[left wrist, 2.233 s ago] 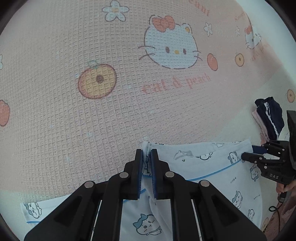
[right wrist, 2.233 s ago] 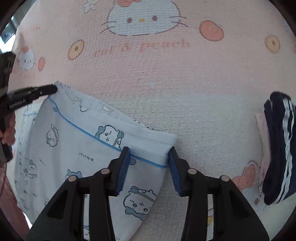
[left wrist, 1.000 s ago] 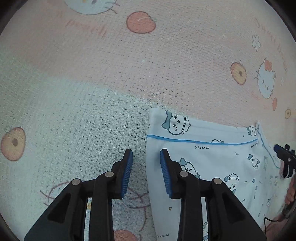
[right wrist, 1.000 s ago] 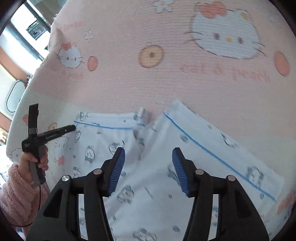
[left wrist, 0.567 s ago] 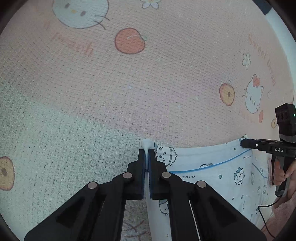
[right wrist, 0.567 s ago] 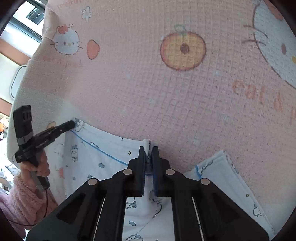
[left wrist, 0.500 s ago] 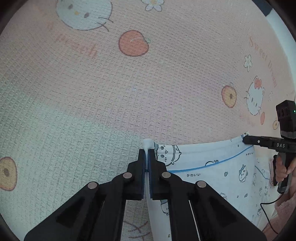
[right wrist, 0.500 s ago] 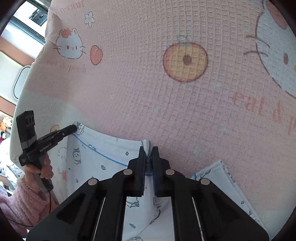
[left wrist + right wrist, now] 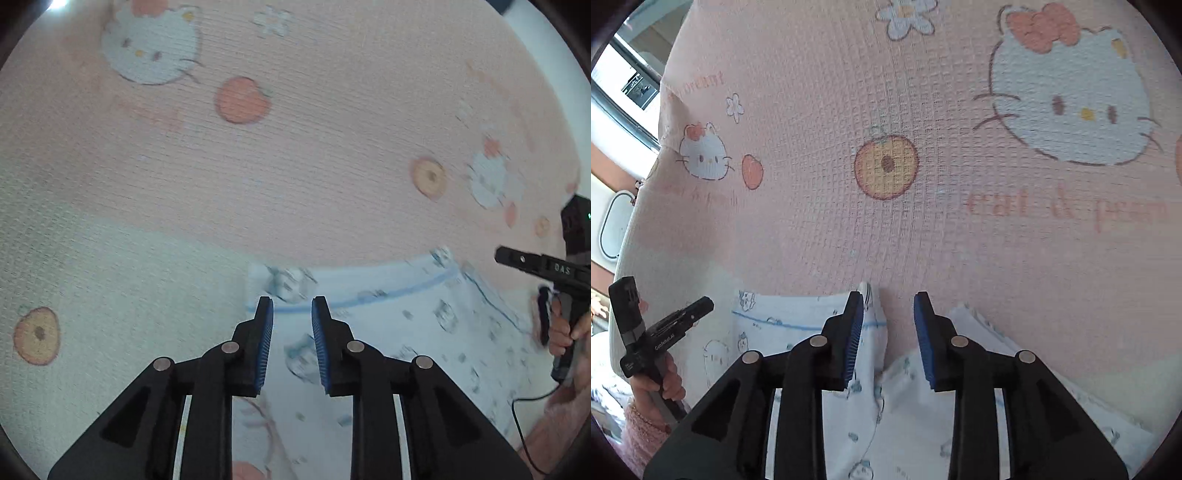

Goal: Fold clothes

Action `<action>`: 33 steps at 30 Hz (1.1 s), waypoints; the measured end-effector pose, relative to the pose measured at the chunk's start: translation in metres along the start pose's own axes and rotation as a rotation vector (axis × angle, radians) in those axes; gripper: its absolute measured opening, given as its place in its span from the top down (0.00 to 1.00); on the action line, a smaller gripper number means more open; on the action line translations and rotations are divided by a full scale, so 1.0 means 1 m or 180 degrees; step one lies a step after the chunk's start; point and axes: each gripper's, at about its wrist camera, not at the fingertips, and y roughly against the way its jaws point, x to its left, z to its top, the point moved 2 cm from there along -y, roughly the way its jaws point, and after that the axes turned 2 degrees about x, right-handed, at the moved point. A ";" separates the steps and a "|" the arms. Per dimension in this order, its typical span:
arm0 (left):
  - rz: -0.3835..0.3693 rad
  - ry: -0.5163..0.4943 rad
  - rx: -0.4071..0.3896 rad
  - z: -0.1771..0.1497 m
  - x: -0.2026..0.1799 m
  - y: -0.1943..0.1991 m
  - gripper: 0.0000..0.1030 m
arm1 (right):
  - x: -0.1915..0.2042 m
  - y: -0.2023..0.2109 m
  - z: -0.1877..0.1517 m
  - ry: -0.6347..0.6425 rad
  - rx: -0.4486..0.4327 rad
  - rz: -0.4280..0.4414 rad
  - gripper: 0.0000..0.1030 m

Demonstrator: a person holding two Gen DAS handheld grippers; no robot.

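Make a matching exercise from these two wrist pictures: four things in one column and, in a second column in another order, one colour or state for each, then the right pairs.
Things:
1. left gripper
2. garment
3. blanket
4. peach print

Colour or state:
A. pink, with cat faces
B. pale blue with a darker blue stripe
C. open, nothing pinched
D. orange and yellow, round

Pairs: 1-C, 2-B, 3-A, 4-D

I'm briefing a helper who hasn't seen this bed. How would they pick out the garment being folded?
A pink blanket printed with cartoon cats and peaches covers the bed. On its near part, under both open grippers, lies the pale blue garment. A thin blue stripe near its edge and small cartoon animal prints set it apart.
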 end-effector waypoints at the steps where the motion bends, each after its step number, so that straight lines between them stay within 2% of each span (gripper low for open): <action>1: 0.0008 -0.0060 0.0167 -0.014 -0.014 0.000 0.77 | 0.006 0.010 -0.016 0.0044 0.0070 -0.0088 0.71; 5: -0.0011 0.0058 0.0699 -0.090 -0.049 0.003 0.77 | 0.022 0.044 -0.101 0.0075 0.0332 -0.0362 0.71; 7: -0.0016 0.0137 0.0838 -0.127 -0.062 0.005 0.77 | 0.031 0.052 -0.149 0.0104 0.0423 -0.0509 0.71; 9: -0.0030 0.0080 0.0858 -0.155 -0.081 0.011 0.77 | 0.034 0.054 -0.197 0.0028 0.0513 -0.0625 0.71; 13: -0.0135 -0.0319 0.0701 -0.190 -0.118 0.031 0.77 | 0.031 0.054 -0.268 -0.0259 0.0659 -0.0478 0.71; 15: 0.0091 -0.0361 0.0820 -0.203 -0.117 0.027 0.77 | 0.035 0.054 -0.292 -0.0169 0.0643 -0.0518 0.71; 17: 0.0338 -0.0324 0.0962 -0.217 -0.110 0.022 0.77 | 0.037 0.053 -0.310 0.0011 0.0665 -0.0680 0.71; 18: 0.0347 -0.0260 0.0985 -0.222 -0.103 0.021 0.78 | 0.035 0.055 -0.315 0.0030 0.0675 -0.0738 0.71; 20: 0.0325 -0.0206 0.0952 -0.228 -0.095 0.027 0.78 | 0.030 0.062 -0.323 0.0017 0.0693 -0.0833 0.69; 23: 0.0538 -0.0244 0.0855 -0.229 -0.097 0.040 0.77 | 0.020 0.069 -0.332 -0.0104 0.0721 -0.0892 0.62; 26: 0.0184 -0.0193 0.0606 -0.232 -0.105 0.062 0.77 | 0.024 0.078 -0.330 -0.0026 0.0581 -0.0959 0.62; 30: 0.0004 -0.0703 0.0542 -0.244 -0.145 0.062 0.74 | 0.056 0.078 -0.325 0.0494 0.0332 -0.0941 0.60; 31: 0.0024 -0.0819 0.0564 -0.248 -0.154 0.057 0.69 | 0.063 0.073 -0.326 0.0598 0.0321 -0.0916 0.60; 33: 0.0165 -0.1024 0.0592 -0.249 -0.171 0.045 0.66 | 0.072 0.058 -0.329 0.0771 0.0409 -0.1042 0.60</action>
